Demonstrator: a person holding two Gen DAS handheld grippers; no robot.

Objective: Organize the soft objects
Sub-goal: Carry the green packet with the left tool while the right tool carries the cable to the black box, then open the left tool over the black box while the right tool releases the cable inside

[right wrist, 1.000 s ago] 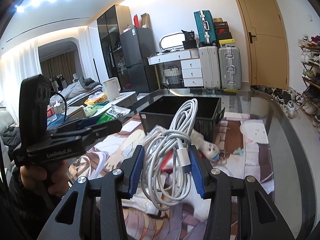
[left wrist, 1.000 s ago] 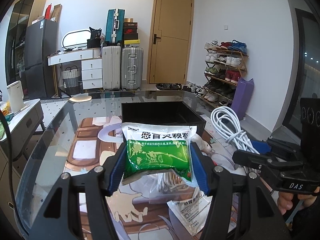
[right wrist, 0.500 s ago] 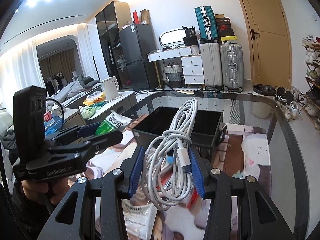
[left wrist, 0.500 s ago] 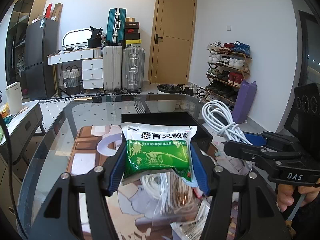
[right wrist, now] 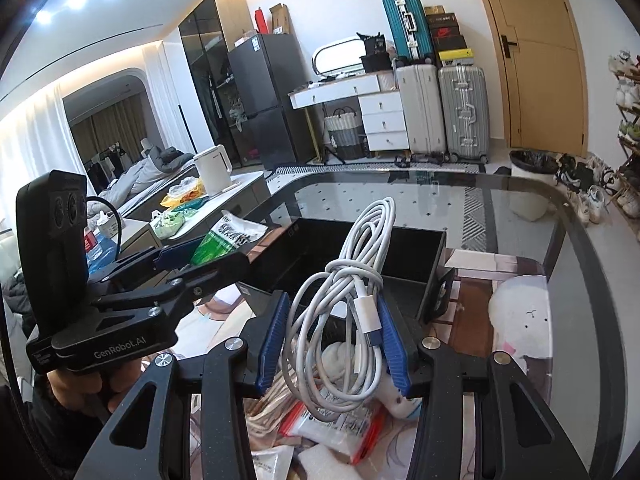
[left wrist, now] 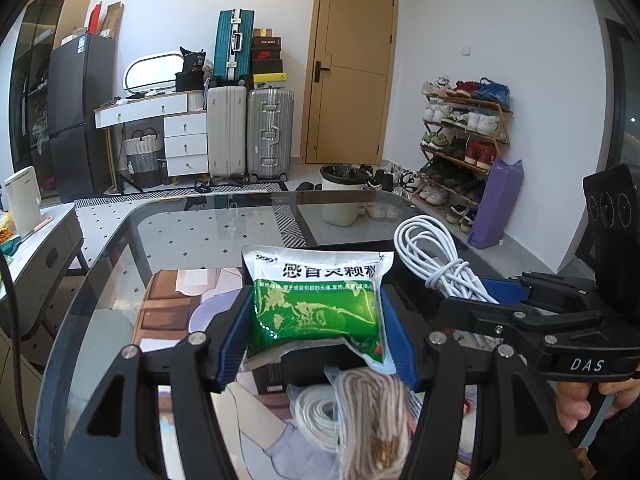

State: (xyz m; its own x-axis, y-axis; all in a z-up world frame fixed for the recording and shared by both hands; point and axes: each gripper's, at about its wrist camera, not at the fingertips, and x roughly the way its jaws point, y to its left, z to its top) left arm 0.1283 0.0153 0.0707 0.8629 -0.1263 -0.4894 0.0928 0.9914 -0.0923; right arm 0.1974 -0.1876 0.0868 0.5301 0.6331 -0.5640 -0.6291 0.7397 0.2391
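Pouch squeezed in left gripper, cable pinched in right gripper, both above bin mid-table, best lowered inside before letting go.

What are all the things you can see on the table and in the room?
Medicine packet: one, green and white, held in the left gripper above the table.
Cable bundle: one, white, held in the right gripper.
Bin: one, black, open, on the table ahead.
Bagged rope: one, beige and white, on the table below the packet.
Glass table: one, dark-rimmed.
Suitcases: three, teal, white, silver, by the far wall.
Door: one, tan, shut.
Shoe rack: one, full, right wall.
Kettle: one, white, side counter.
Left gripper: black, blue pads.
Right gripper: black, blue pads.
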